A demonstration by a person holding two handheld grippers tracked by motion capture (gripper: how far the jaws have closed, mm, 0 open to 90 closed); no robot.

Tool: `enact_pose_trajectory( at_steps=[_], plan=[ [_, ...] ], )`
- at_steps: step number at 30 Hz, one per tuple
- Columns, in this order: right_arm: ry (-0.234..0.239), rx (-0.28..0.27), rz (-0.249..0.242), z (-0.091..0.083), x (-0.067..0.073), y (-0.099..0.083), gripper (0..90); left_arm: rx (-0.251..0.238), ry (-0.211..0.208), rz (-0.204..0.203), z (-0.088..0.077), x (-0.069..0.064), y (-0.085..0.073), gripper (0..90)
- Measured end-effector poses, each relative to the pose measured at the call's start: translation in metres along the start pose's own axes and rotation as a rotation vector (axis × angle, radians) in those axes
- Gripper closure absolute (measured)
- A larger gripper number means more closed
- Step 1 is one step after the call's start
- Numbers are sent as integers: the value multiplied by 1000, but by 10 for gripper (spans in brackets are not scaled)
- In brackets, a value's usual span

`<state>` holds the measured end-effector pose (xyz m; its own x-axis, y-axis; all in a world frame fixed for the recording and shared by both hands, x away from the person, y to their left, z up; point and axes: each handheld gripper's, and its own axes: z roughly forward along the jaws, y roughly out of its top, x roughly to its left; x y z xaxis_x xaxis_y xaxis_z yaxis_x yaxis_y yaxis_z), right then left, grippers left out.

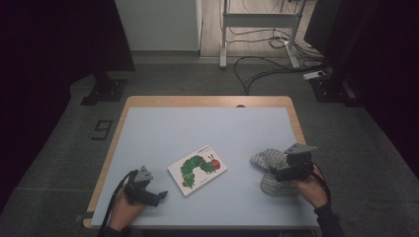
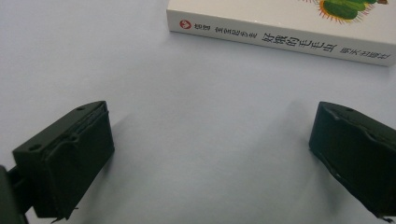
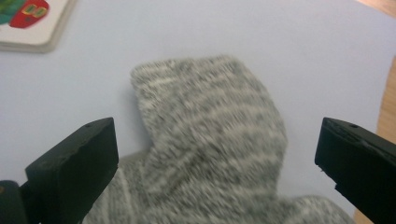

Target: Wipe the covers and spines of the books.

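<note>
Pale blue tabletop (image 1: 197,128), grey carpet (image 1: 59,163), floor cables (image 1: 257,69)

Grey-and-white knit sock (image 1: 271,168), soft and crumpled, folded over on itself in a loose heap, flat on the pale blue table (image 1: 207,128) near its right edge, toward the front right corner, cuff end (image 3: 196,79) pointing inward across the table.

A light blue rectangular mat (image 1: 197,128) covers nearly all of the pale wooden table (image 1: 207,100). Around it is grey carpet floor (image 1: 59,153), with a black figure 9 (image 1: 102,130) marked left of the table. Behind, black cables (image 1: 257,69) lie near a white metal frame (image 1: 259,19). 2 black flat stand bases (image 1: 104,91) sit at the far corners.
</note>
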<state>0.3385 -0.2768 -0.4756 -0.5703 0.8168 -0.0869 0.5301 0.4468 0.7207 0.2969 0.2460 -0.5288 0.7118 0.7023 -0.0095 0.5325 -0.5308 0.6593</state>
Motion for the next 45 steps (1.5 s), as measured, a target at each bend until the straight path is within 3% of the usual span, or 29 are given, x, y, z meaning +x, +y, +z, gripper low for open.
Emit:
enact_pose_trajectory(
  at_steps=[13,21,38,45],
  plan=[
    [52,-14,-58,15,24,30,0,3,3,11,1,-2,3,0],
    [94,-11,-103,30,43,44,0,5,-33,48,10,-10,12,0],
    [191,21,-141,70,77,60,0,6,-87,119,26,-24,30,4],
    [231,48,-152,85,87,63,0,6,-100,129,30,-28,34,0]
  ],
)
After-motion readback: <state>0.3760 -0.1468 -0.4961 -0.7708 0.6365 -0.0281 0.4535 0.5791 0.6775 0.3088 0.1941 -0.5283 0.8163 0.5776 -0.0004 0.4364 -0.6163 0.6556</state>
